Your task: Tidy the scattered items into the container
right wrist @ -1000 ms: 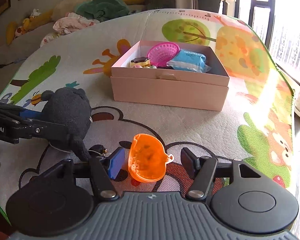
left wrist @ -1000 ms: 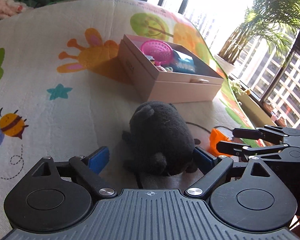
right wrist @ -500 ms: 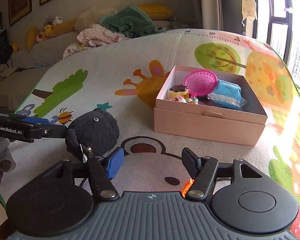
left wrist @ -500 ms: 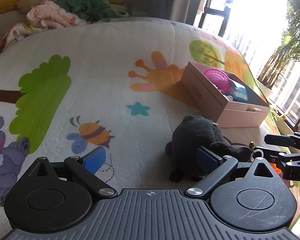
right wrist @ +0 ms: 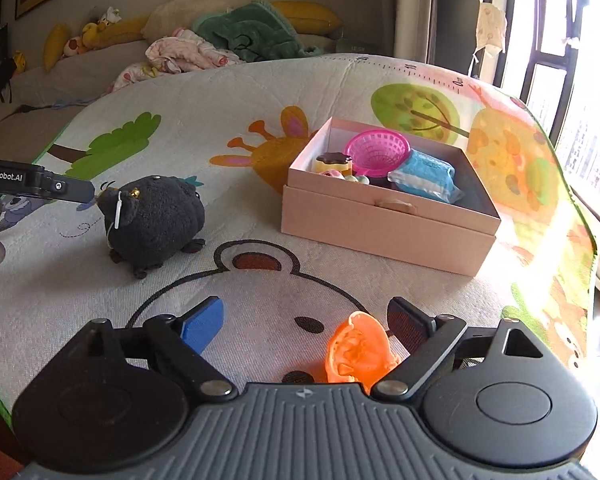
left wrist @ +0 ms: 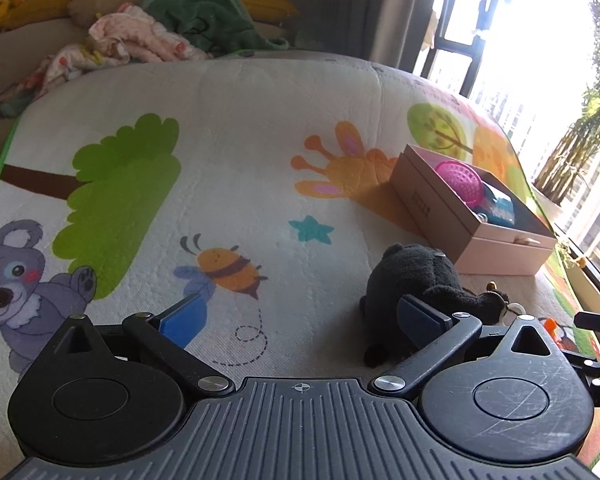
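A black plush toy (right wrist: 156,220) sits on the printed play mat (right wrist: 260,92), left of the open pink box (right wrist: 380,224). My left gripper (left wrist: 302,320) is opening wide with nothing between its fingers. The plush (left wrist: 412,276) lies just past its right finger, and the box (left wrist: 460,232) stands beyond. In the right wrist view, the left gripper (right wrist: 36,186) reaches the plush's left side. My right gripper (right wrist: 304,322) is also opening. An orange plastic toy (right wrist: 358,350) lies on the mat between its fingers, close to the right one, and the pads do not press it.
In the box lie a pink basket (right wrist: 378,152), a blue packet (right wrist: 424,178) and a small pudding toy (right wrist: 334,162). Clothes and cushions (right wrist: 228,44) are heaped behind the mat. A window (right wrist: 580,80) and a potted plant (left wrist: 580,140) border the right side.
The left gripper has swung left off the plush, which now sits at its right, and its jaws spread wider. The right gripper's jaws widened, and the orange toy now shows by its right finger.
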A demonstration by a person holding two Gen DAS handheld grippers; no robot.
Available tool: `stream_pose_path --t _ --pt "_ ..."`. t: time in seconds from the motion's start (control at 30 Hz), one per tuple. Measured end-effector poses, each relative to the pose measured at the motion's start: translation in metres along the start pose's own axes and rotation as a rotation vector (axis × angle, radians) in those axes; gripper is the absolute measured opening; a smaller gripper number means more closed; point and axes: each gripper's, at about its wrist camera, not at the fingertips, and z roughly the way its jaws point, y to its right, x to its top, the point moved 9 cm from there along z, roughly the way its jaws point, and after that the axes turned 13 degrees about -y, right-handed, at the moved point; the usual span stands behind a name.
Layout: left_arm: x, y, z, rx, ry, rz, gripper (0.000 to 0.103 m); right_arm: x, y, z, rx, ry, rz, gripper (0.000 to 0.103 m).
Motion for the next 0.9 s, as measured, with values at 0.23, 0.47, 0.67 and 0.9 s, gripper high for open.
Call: stream_pose_path --t 0.23,0.47,0.67,0.9 --pt "-0.045 0.051 0.018 -0.021 -0.124 0.142 0.103 -0.04 0.031 0.02 0.034 -0.122 0.189 0.096" --pt "-0.052 0.06 0.026 0.057 -0.127 0.168 0.103 -0.047 0.027 0.021 0.034 -0.093 0.225 0.103" --pt "-0.058 0.066 0.029 0.11 -0.122 0.238 0.103 -0.048 0.025 0.021 0.007 -0.074 0.233 0.103" --pt "-0.04 0.075 0.018 0.085 -0.032 0.225 0.103 -0.05 0.022 0.022 -0.017 -0.06 0.203 0.103"
